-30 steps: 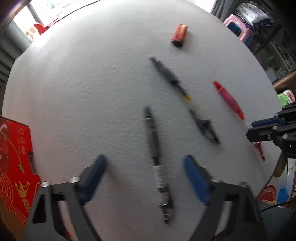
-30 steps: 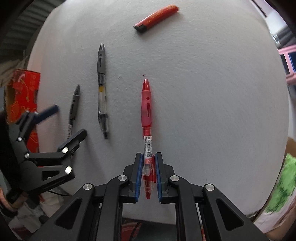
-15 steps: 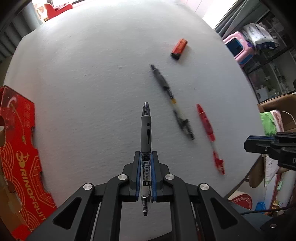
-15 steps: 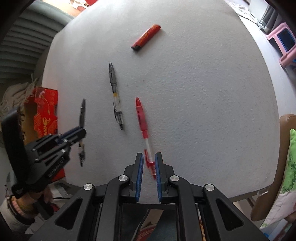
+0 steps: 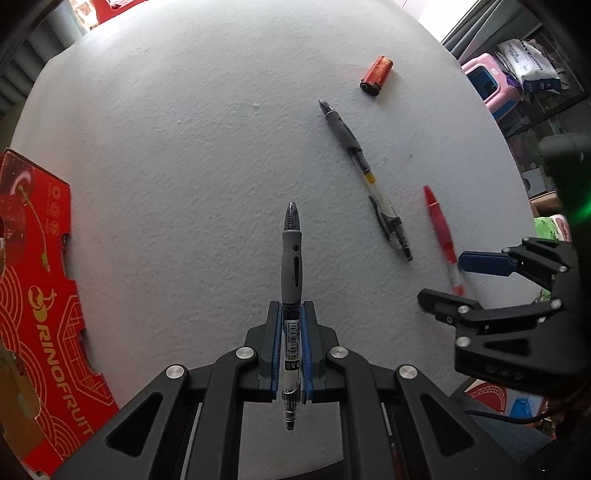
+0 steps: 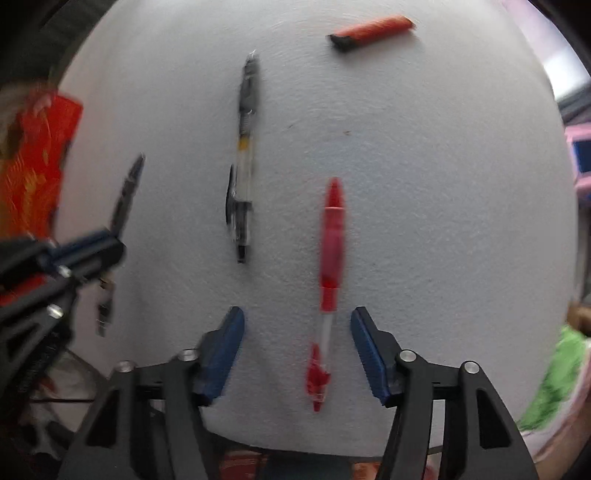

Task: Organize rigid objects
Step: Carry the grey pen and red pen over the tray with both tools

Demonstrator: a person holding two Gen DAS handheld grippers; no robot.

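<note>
My left gripper (image 5: 291, 332) is shut on a grey pen (image 5: 291, 266) and holds it pointing forward above the white table (image 5: 184, 166). My right gripper (image 6: 297, 332) is open, its blue pads on either side of a red pen (image 6: 330, 251) lying on the table. The red pen (image 5: 439, 229) and the right gripper (image 5: 458, 277) also show in the left wrist view. A clear black pen (image 6: 243, 158) lies to the left of the red pen. The left gripper with the grey pen (image 6: 125, 199) shows at the left of the right wrist view.
A red lighter (image 5: 376, 74) lies at the far side of the table, also in the right wrist view (image 6: 373, 31). A red cardboard fruit box (image 5: 37, 295) stands at the table's left edge. The table's near edge runs just under both grippers.
My left gripper closed on the grey pen and lifted it. My right gripper let go of the red pen, opened, and now straddles it on the table.
</note>
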